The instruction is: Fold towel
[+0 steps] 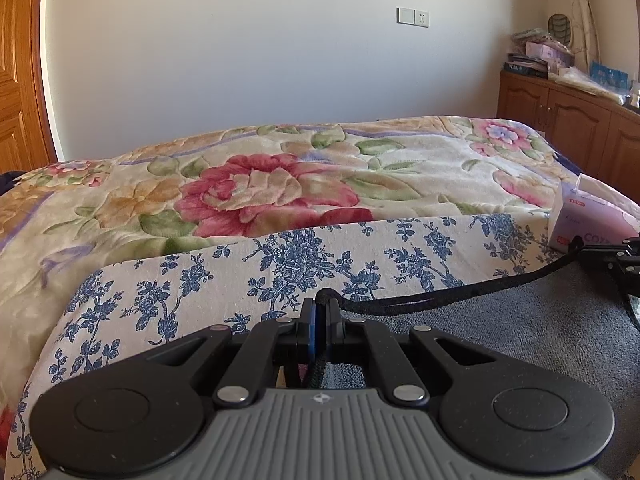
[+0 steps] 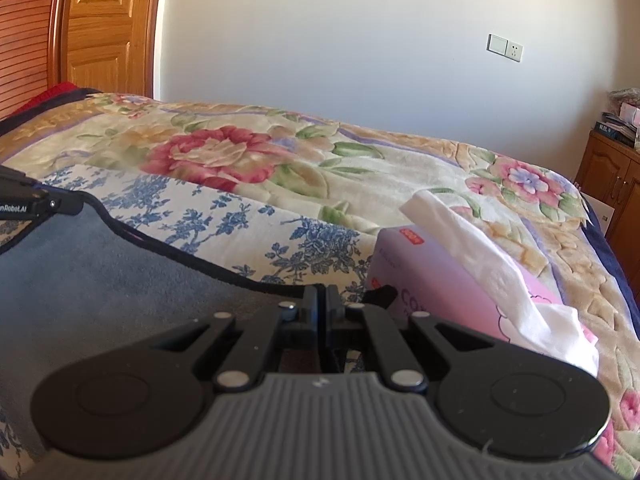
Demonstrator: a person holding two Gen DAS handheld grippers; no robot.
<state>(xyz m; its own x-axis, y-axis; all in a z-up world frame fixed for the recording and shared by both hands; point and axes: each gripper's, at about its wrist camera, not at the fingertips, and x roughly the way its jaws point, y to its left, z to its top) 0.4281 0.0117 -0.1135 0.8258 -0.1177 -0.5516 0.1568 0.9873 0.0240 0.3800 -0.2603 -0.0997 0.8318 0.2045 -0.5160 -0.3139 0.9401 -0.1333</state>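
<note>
Both the left gripper (image 1: 320, 312) and right gripper (image 2: 325, 300) are pinching the grey towel's (image 1: 540, 320) dark hem over the blue-flowered sheet (image 1: 240, 272), beside a tissue box (image 2: 444, 284) reading partly "CO".

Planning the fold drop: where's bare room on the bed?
Free: the flowered blanket beyond the blue-print sheet, toward the wall. Crowded: right side, where the tissue box sits by the right gripper pinching the gray towel.

I note a home bedroom: bed under floral blanket (image 1: 280, 184), wooden door (image 2: 104, 28), wooden cabinet (image 1: 568, 120), wall socket (image 1: 413, 17).
</note>
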